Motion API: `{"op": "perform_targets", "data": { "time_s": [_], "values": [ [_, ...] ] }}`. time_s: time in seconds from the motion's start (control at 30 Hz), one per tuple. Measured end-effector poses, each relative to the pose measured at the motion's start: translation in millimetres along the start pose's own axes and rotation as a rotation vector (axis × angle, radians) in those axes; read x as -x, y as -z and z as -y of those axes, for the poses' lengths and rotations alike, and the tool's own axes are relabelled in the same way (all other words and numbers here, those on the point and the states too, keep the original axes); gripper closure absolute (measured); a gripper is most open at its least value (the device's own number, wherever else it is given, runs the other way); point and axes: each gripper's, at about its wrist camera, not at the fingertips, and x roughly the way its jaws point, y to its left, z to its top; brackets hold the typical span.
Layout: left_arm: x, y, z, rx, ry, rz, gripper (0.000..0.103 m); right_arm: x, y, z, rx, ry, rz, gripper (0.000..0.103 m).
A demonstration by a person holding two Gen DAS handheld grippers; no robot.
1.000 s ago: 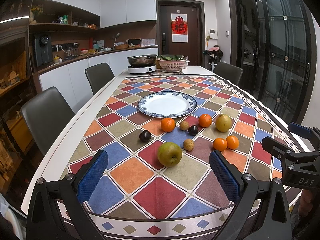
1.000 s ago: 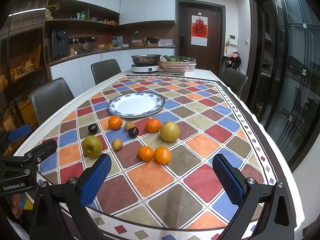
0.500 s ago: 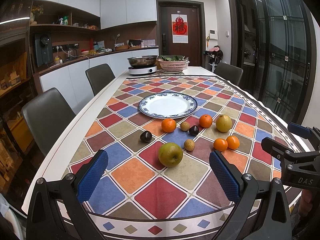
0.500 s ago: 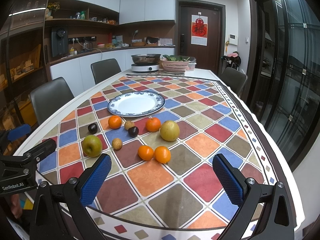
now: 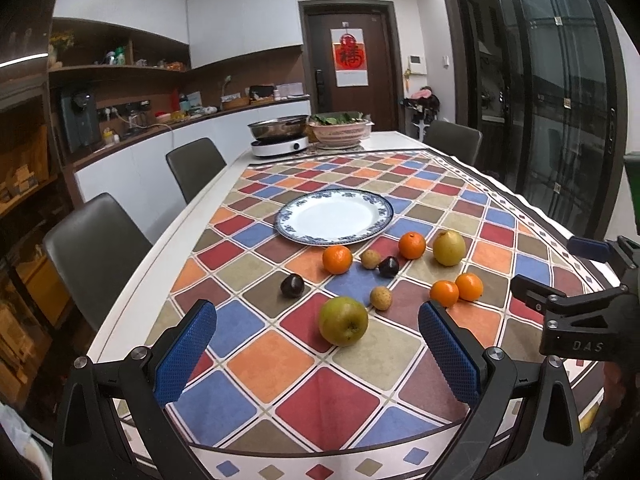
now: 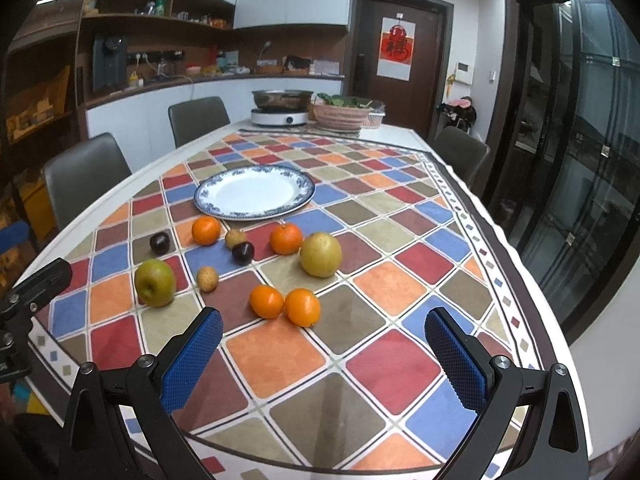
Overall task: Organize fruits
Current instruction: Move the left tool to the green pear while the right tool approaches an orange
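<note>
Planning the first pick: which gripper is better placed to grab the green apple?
Left, probably. The green apple lies just ahead of the open left gripper, nearly centred between its fingers. For the right gripper, also open, the apple sits far off to its left, with two oranges nearer.

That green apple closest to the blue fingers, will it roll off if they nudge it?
Probably a little. The green apple is round and lies tilted, its stem dimple facing sideways, so a nudge would likely rock or roll it. The checked tablecloth looks soft, which should slow it. It looks firm and smooth-skinned, so the open left gripper likely needs a centred grip.
</note>
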Motion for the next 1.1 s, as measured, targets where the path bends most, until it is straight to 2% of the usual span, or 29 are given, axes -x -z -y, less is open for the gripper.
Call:
{"op": "perform_targets", "data": {
  "time_s": [0.2, 0.67, 0.93, 1.1],
  "values": [
    [-20, -1, 6, -0.020, 0.023, -0.042, 0.002, -18, 0, 3, 0.012, -0.037, -0.059, 0.004],
    [-81, 8, 12, -0.023, 0.076, -0.206, 0.014, -77, 4, 3, 0.050, -0.110, -0.220, 0.029],
    [-105, 13, 14, -0.029, 0.099, -0.279, 0.020, -98, 5, 1, 0.091, -0.112, -0.274, 0.039],
    [-113, 13, 15, -0.029, 0.100, -0.295, 0.022, -104, 4, 1, 0.113, -0.109, -0.289, 0.043]
  ]
}}
